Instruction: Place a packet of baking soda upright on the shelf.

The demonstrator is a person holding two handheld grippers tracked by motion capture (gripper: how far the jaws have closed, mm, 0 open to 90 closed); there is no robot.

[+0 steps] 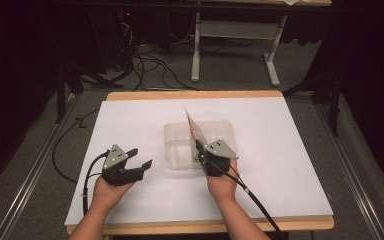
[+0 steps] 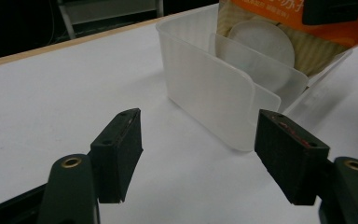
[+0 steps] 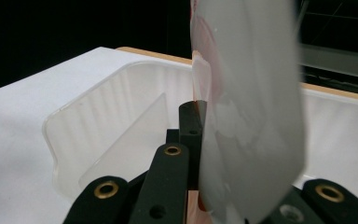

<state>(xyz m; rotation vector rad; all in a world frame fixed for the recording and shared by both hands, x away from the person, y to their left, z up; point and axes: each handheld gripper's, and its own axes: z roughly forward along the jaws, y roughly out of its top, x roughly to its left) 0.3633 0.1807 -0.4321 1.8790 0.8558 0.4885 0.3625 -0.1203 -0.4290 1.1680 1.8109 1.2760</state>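
A flat packet (image 1: 192, 126) with an orange-red printed face is standing on edge, tilted, over a clear plastic container (image 1: 176, 134) at the middle of the table, its lower end clamped between the jaws of the right gripper (image 1: 200, 148), which are closing tight on it. In the right gripper view the packet (image 3: 247, 112) is rising straight up from the jaws as a pale, glossy sheet with a pinkish edge, with the container's ribbed wall (image 3: 102, 107) and an inner divider lying behind it. The left gripper view is looking across at the same container (image 2: 205, 88), where the packet's orange label (image 2: 279, 9) and a round pale window are showing through the translucent walls. The left gripper (image 1: 139, 159) is sitting low over the white sheet (image 1: 280, 150) that covers the wooden table (image 1: 195, 94), well left of the container and apart from it, its jaws spreading wide with nothing between them. The person's hands are coming in from the near edge, a black cable trailing back from each gripper, while a desk frame and loose cables are lying on the dark floor beyond
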